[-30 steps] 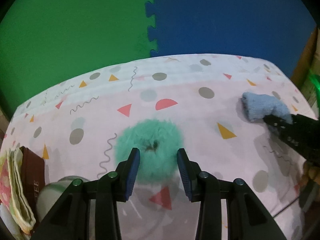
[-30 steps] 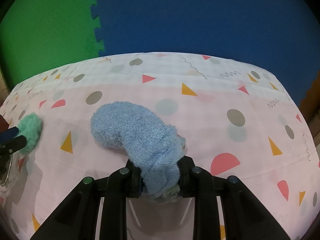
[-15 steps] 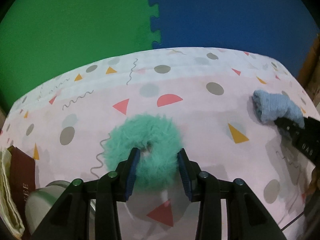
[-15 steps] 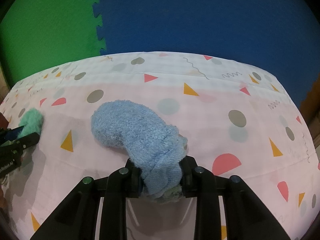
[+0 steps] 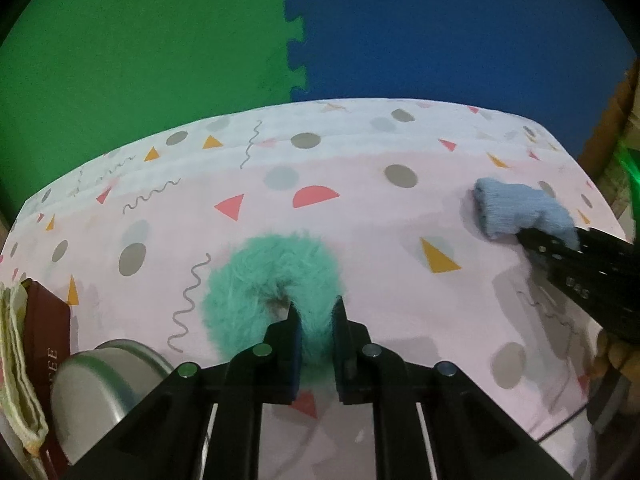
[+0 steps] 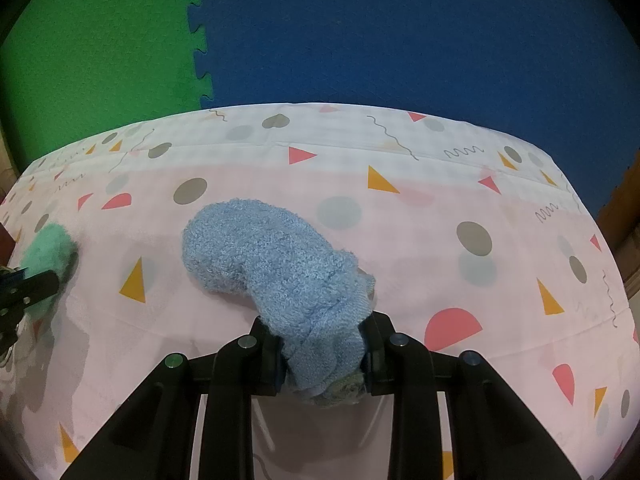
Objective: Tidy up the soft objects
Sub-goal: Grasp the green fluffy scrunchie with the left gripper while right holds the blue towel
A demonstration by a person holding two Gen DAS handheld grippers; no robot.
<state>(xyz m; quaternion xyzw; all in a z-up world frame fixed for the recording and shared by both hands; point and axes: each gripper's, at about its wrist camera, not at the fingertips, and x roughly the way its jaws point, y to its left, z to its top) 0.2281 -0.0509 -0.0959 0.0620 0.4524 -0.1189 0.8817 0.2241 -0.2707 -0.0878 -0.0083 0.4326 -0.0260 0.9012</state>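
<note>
Backdrop: green and blue foam mats (image 5: 296, 40) joined by a toothed seam stand behind a worktop (image 5: 360, 216) covered by a pale pink cloth printed with dots, triangles and squiggles.

Left wrist view, landmark: the teal furry ring (image 5: 272, 280) lies flat on the cloth, near the middle of the view.
Left wrist view, left gripper (image 5: 316, 320): its fingers are closing across the near right arc of the ring, fur bunched between the pads.
Left wrist view, clutter: left of the ring sit a grey round tin (image 5: 100, 392), a dark red book (image 5: 48, 344) and a folded pale cloth (image 5: 16, 368).
Left wrist view, other arm: well to the right of the ring, the blue terry sock (image 5: 516, 212) rests on the cloth with the right gripper's black fingers on its near end.

Right wrist view, right gripper (image 6: 324, 352): clamped on the sock's (image 6: 276, 264) cuff end; the toe curls away over the cloth.
Right wrist view, ring (image 6: 48, 248): far left of the sock, beside the other black gripper.

Handling: both things look light, limp and compressible, so I judge that a pinch through one arc of the ring, or across the sock's bunched end, should hold; fur may slip under a shallow bite.

Count: one ring, one sock, two grippers, one tin, one book, one folded cloth.
</note>
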